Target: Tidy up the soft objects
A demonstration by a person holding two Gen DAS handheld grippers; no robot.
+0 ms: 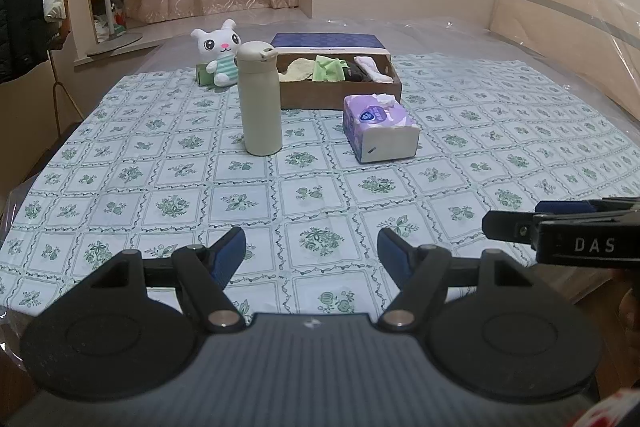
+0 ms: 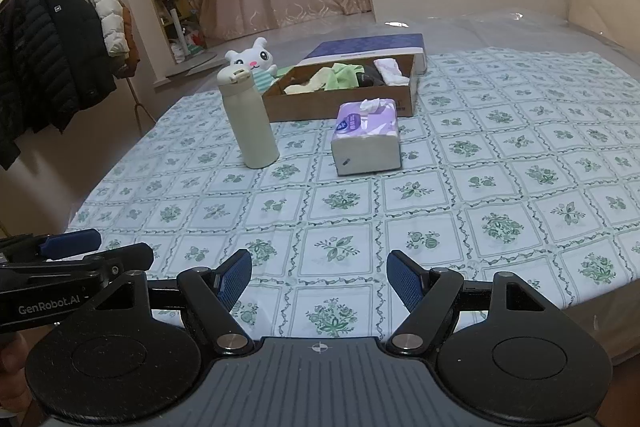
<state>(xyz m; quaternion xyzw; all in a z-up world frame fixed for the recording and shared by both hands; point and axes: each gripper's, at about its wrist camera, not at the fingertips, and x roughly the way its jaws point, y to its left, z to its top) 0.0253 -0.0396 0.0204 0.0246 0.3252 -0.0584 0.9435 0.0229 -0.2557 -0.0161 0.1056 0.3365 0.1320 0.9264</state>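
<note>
A brown cardboard box at the far side of the bed holds several soft cloths: cream, green, dark and white. A white plush rabbit sits to its left, half hidden by the bottle in the right wrist view. A purple tissue pack lies in front of the box. My left gripper and my right gripper both hang open and empty over the near cloth, far from these things. The right gripper shows at the right edge of the left wrist view.
A cream bottle stands upright left of the tissue pack. A blue lid lies behind the box. A small green box sits by the rabbit. The floral cloth covers a plastic-wrapped bed; coats hang at left.
</note>
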